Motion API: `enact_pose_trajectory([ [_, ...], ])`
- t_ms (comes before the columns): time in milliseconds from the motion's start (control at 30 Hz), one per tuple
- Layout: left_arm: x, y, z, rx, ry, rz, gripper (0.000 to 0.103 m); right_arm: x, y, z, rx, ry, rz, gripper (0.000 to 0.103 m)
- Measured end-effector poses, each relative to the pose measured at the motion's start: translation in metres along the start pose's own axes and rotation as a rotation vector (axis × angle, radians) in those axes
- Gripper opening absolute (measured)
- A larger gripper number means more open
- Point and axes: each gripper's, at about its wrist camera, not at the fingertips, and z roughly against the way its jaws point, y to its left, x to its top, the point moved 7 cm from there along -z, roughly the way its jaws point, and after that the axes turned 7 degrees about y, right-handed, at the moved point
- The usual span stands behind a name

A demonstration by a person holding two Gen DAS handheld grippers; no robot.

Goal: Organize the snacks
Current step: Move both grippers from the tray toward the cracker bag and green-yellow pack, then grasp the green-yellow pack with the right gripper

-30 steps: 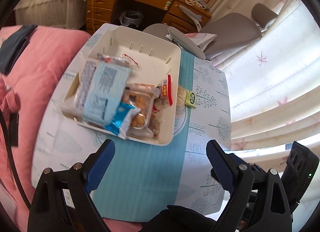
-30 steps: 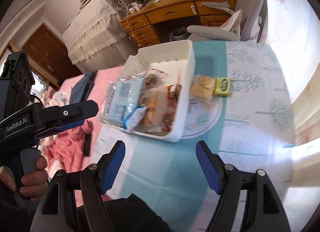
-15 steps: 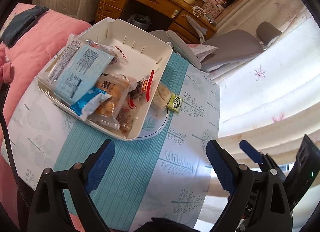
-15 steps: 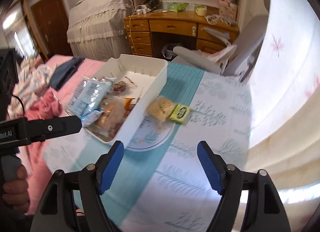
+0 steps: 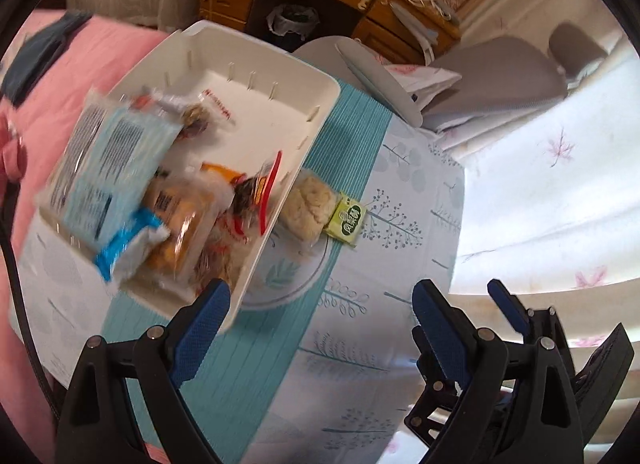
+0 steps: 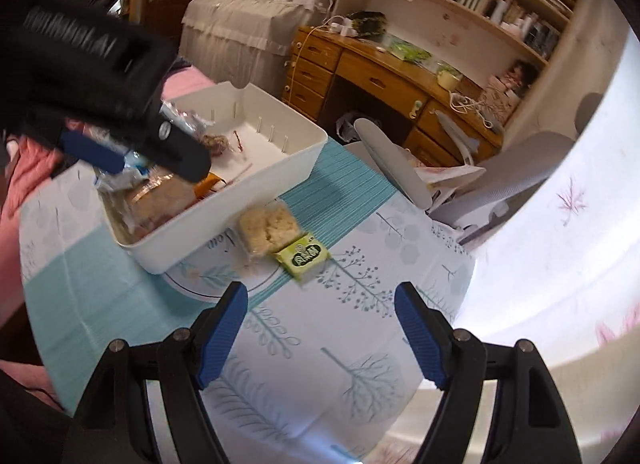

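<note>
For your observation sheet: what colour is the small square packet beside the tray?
Yellow-green small square packet, clearest in the right wrist view.

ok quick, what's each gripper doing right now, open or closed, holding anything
Left gripper: open, holding nothing, over the near corner of the white bin.
Right gripper: open, holding nothing, pointed toward the green packet.

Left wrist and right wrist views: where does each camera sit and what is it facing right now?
Left wrist: on the left gripper, looking down at the white bin of snacks; its blue fingers are open, the right gripper at right.
Right wrist: on the right gripper, facing the green packet and rice cake; the left gripper hangs over the bin.
Shared: bin, packet, rice cake, desk.
</note>
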Motion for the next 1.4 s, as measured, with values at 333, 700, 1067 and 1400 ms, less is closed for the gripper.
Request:
enact_pose_trajectory([
  [333,0.049,-0.035,-0.019,0.168,0.017,-0.302,0.092,0.0,-0.002,-0.056,0.063,-0.059,0.086,0.076],
  [700,0.082,-0.061,-0.056,0.299,0.088,-0.662,0.092,0.002,0.002,-0.121,0.148,-0.109,0.109,0.076],
  [1067,0.096,-0.067,-0.086,0.4,0.183,-0.887,0.092,0.003,0.014,-0.168,0.179,-0.079,0.074,0.076],
  [1400,0.092,-0.055,-0.091,0.407,0.233,-0.863,0.092,0.008,0.015,-0.181,0.244,-0.059,0.02,0.057],
])
